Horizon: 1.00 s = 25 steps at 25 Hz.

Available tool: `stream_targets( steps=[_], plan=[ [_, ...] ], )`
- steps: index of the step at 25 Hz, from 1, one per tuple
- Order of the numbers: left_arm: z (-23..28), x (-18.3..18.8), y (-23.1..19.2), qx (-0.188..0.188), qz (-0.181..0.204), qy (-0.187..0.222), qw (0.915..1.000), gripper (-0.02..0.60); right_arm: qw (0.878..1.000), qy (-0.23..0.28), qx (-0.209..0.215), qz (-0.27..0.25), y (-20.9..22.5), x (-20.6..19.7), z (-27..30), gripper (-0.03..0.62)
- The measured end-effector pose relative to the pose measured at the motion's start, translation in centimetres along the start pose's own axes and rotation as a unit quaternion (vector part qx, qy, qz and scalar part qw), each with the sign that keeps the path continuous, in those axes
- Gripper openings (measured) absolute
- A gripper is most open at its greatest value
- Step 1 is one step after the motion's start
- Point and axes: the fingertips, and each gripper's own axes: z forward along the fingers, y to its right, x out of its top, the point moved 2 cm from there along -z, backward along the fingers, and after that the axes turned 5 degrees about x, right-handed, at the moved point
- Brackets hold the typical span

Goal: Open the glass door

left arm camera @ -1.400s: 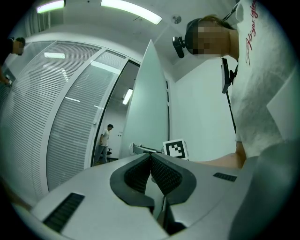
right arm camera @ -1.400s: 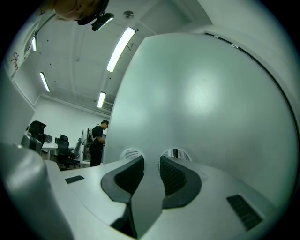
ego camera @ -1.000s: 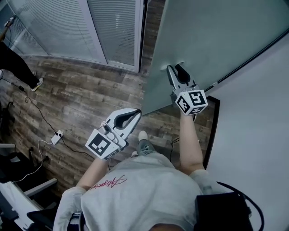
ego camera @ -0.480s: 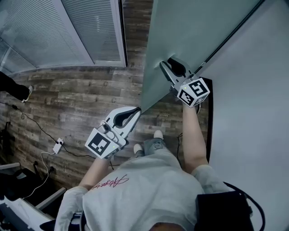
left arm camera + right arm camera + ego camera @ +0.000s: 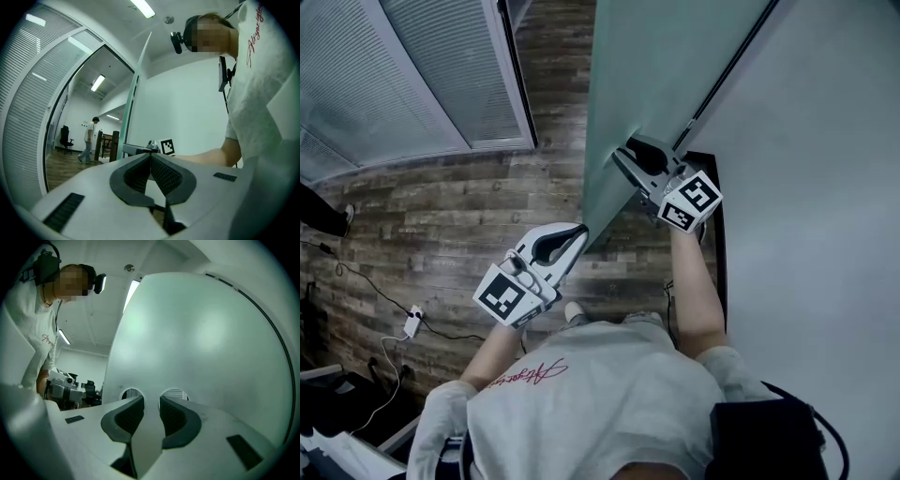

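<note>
Left gripper fingers meet before the glass door.

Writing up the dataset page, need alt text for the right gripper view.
The right gripper is closed on the strip of the frosted glass door between two round holes. At left, the person, in a white T-shirt, leans in and holds the left gripper low, past the door's edge.

Head view looks down; right gripper view closely faces glass door.
</note>
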Motion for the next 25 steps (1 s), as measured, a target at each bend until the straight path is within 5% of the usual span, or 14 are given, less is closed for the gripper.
stream_targets(
  steps=[25],
  plan=[
    [11.7,-4.1,19.5,-0.134,0.013,-0.03,0.9905,0.017,0.996,0.016,0.092,0.012,-3.0,0.8,-19.9,0.114]
  ],
)
